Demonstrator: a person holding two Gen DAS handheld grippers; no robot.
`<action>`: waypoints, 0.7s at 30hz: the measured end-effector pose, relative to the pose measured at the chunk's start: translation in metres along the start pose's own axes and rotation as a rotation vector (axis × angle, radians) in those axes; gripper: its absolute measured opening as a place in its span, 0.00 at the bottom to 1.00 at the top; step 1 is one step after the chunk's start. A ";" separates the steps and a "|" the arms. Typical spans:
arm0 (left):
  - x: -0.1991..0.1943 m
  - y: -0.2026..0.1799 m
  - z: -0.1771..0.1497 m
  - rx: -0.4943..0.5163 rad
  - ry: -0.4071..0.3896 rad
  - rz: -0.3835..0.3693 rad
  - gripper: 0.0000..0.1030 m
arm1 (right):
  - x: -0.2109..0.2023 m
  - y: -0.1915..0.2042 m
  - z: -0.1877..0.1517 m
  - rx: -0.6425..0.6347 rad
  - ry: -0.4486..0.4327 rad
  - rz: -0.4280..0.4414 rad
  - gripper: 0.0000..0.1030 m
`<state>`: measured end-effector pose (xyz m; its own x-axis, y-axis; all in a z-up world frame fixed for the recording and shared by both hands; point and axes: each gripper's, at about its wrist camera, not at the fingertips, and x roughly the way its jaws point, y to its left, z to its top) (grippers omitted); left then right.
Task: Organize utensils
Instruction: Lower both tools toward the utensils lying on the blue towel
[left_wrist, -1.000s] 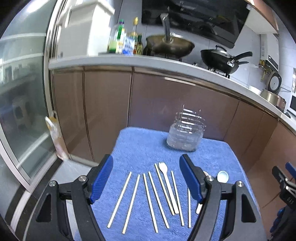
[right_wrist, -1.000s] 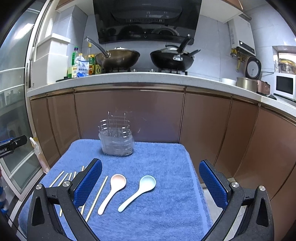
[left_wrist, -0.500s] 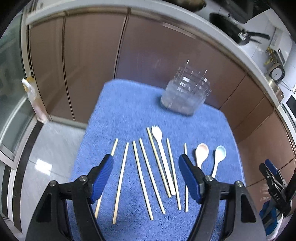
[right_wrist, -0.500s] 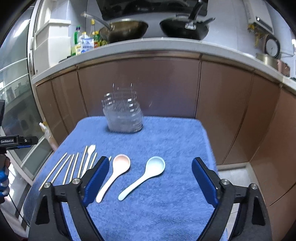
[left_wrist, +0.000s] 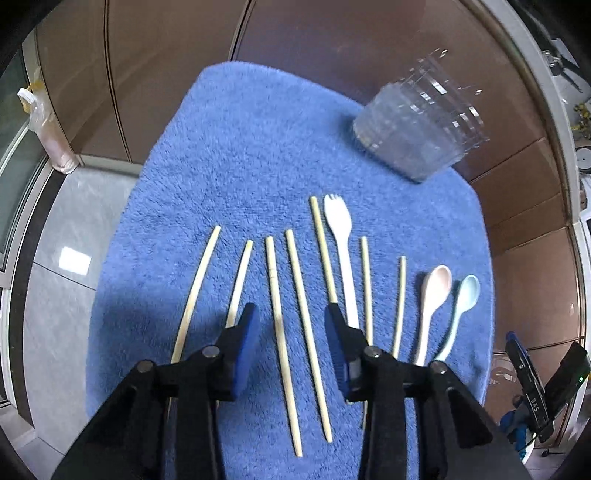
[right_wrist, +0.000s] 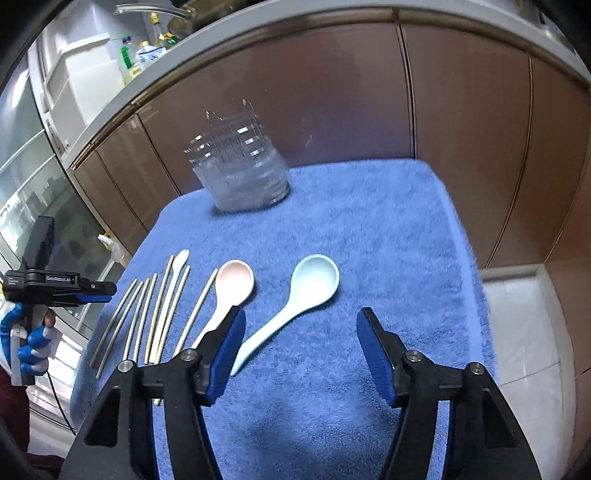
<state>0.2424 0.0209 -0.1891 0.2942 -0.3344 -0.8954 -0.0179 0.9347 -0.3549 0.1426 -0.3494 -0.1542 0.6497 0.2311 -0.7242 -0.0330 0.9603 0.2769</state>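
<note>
Brown cabinet doors (right_wrist: 332, 96) back a small surface covered by a blue towel (left_wrist: 258, 155). On the towel's far side stands a clear utensil holder (right_wrist: 240, 177). Nearer, laid side by side, are wooden chopsticks (left_wrist: 275, 310), a white fork (left_wrist: 341, 240), a pink spoon (right_wrist: 232, 288) and a light blue spoon (right_wrist: 310, 288) at the right end of the row. The left hand-held gripper (left_wrist: 291, 325) hangs over the chopsticks; its jaws have just been closing but stand apart, with two chopsticks seen between them and no pad touching. The right hand-held gripper (right_wrist: 299, 328) hovers over the light blue spoon's handle, jaws also closing in, still apart and gripping nothing.
</note>
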 end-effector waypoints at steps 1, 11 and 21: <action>0.006 0.001 0.003 -0.008 0.014 0.003 0.31 | 0.004 -0.002 0.000 0.002 0.006 0.001 0.59; 0.042 0.004 0.021 -0.018 0.083 0.058 0.16 | 0.022 -0.016 0.002 0.020 0.048 0.013 0.56; 0.058 -0.005 0.031 0.021 0.126 0.124 0.09 | 0.041 -0.028 0.015 0.035 0.088 0.078 0.45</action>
<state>0.2896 0.0009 -0.2313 0.1687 -0.2273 -0.9591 -0.0267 0.9716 -0.2350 0.1820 -0.3693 -0.1824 0.5769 0.3197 -0.7517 -0.0534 0.9330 0.3558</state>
